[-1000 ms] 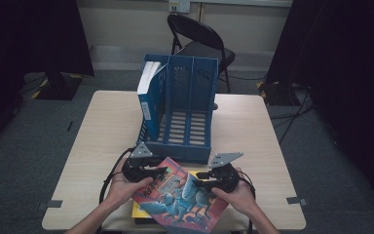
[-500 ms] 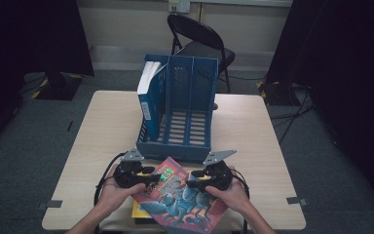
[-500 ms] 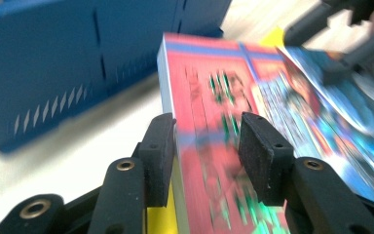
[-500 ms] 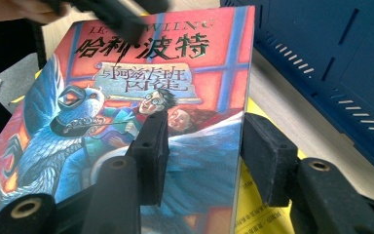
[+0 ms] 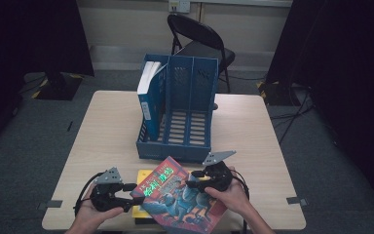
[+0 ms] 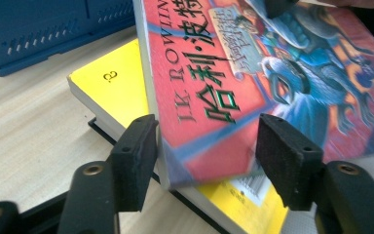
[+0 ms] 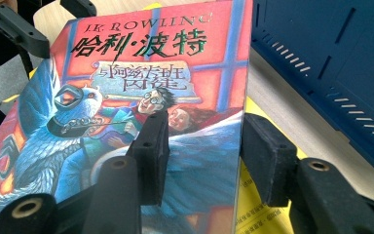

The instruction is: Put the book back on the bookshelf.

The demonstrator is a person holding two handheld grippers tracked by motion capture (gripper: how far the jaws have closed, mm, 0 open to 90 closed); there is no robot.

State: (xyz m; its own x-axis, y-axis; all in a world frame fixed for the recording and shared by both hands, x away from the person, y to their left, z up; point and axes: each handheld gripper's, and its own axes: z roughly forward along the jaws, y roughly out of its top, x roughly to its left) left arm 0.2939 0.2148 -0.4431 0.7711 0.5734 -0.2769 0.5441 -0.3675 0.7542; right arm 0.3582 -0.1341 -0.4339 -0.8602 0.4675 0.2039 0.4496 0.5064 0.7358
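Two grippers: one in each of your hands, both at the near table edge, working one book.
Book: red-and-blue paperback (image 5: 180,197) w/ Chinese title, tilted, its near part lifted off a yellow book (image 5: 143,176) that lies flat under it on the table (image 5: 102,131).
Right gripper (image 5: 195,184): jaws straddle the paperback's right edge. In the right gripper view the left pad (image 7: 151,151) lies on the cover, the other pad sits behind the edge; looks like a clamp on the book, tho the back contact is hidden.
Left gripper (image 5: 132,197): jaws have just been opening. In the left gripper view the book's corner (image 6: 195,161) sits between the pads, w/ a gap on the right side; left pad (image 6: 135,158) is at or just beside the spine, so released, not grasping.
Rack: blue file rack (image 5: 177,114) at mid-table, just beyond the books. Left slot holds a blue-spined book (image 5: 148,100); mid & right slots are free.
Chair: black folding chair (image 5: 199,41) behind the table.
Risk 1: only your right gripper carries the paperback, at one edge. Soft cover may sag or twist out of the pads.
Risk 2: if you swing it up fast, the loose corner could catch your left pads or drag the yellow book.
Risk 3: the rack is close; a tilted book may hit a divider instead of entering a slot.
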